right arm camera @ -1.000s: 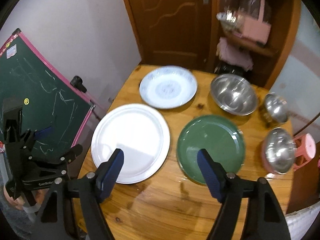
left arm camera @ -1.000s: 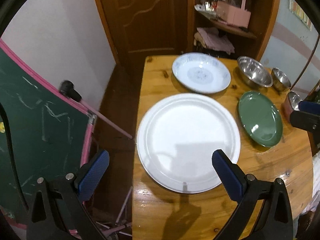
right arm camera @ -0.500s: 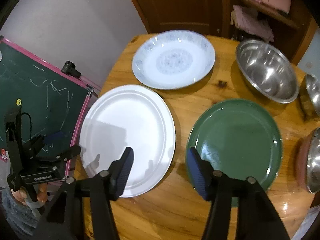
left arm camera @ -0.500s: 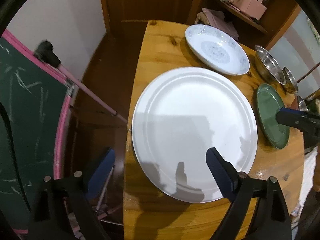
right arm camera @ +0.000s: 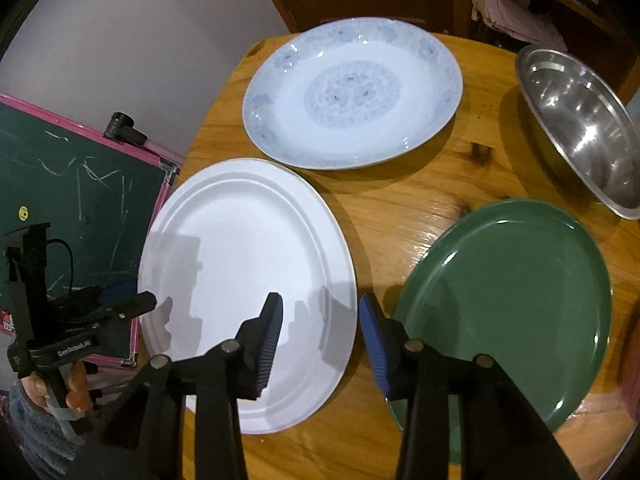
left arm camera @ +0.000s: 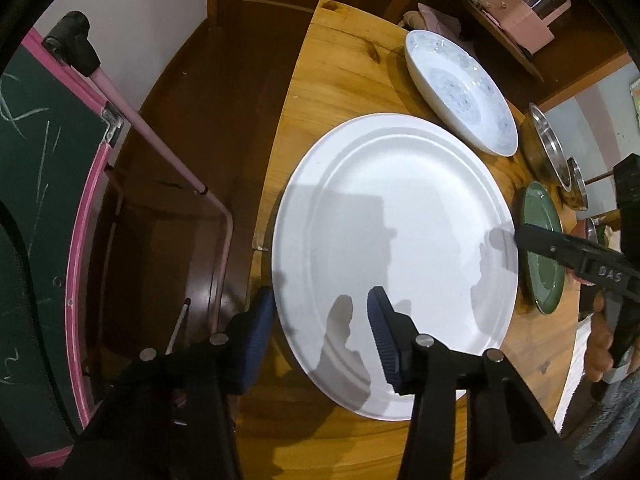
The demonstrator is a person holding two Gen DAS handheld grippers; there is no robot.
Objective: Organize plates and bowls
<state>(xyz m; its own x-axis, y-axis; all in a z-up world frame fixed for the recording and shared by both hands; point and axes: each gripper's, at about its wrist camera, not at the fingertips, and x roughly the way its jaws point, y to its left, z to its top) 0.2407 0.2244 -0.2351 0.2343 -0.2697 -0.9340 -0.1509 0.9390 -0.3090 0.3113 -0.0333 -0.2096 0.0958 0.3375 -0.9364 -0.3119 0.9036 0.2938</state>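
only our right wrist view shows the steel bowl (right arm camera: pixel 584 128) whole beside the green plate (right arm camera: pixel 508 304), while on the tabletop (left arm camera: pixel 332 80) the white plate (left arm camera: pixel 396 248) has its rims between the closing, not yet clamped left tongs (left arm camera: pixel 320 336) and right tongs (right arm camera: pixel 320 332).

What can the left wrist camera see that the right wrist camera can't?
Only the left wrist view shows the dark floor beside the table and the pink box on the shelf.

Only the right wrist view shows the whole inside of the big steel bowl; the left sees just its rim.

Both show the white plate, the flowered plate, the green plate, the chalkboard, and both tongs, left and right, closing astride the white plate's opposite rims.
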